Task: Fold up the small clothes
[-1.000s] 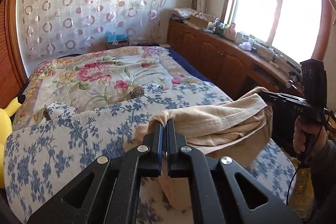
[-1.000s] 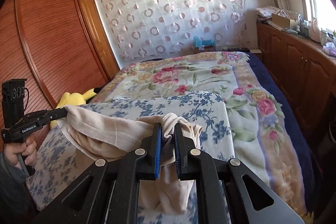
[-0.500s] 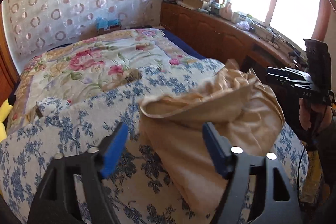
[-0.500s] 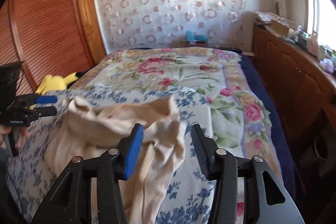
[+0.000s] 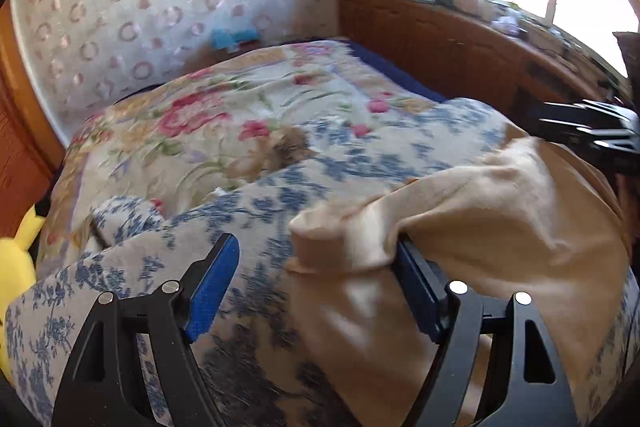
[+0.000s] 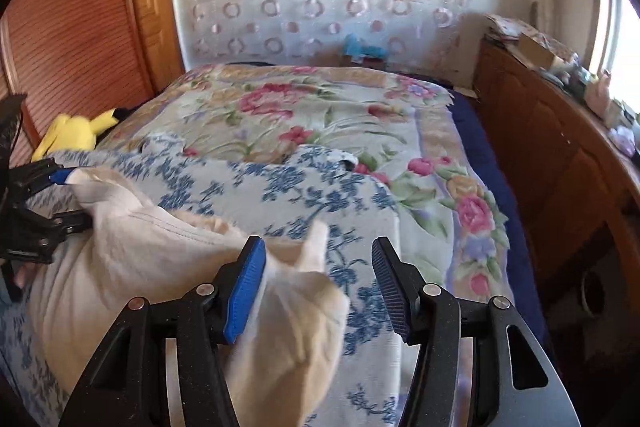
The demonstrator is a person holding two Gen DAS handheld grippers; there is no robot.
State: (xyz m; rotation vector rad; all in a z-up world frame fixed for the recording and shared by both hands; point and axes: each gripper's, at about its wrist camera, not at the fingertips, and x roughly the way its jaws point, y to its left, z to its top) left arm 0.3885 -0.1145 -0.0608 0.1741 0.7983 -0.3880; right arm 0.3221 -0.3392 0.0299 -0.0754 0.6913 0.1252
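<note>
A cream garment (image 5: 492,227) lies bunched on a blue-flowered cloth (image 5: 280,203) at the near end of the bed; it also shows in the right wrist view (image 6: 152,259). My left gripper (image 5: 316,275) is open; the garment's left edge drapes over its right finger (image 5: 416,291). My right gripper (image 6: 318,283) is open, with a garment corner (image 6: 316,243) sticking up between its jaws, not pinched. Each gripper shows in the other's view: the right one (image 5: 588,135) and the left one (image 6: 44,203).
The bed carries a pink-flowered quilt (image 6: 304,115). A yellow plush toy (image 6: 76,131) lies at the bed's left side by a wooden wardrobe (image 6: 72,27). A wooden cabinet run (image 6: 560,147) with clutter stands along the right under the window.
Both grippers were shut on the garment and held it stretched above the bed. They opened, and the garment dropped onto the blue-flowered cloth. Both grippers have since come in lower over it.
</note>
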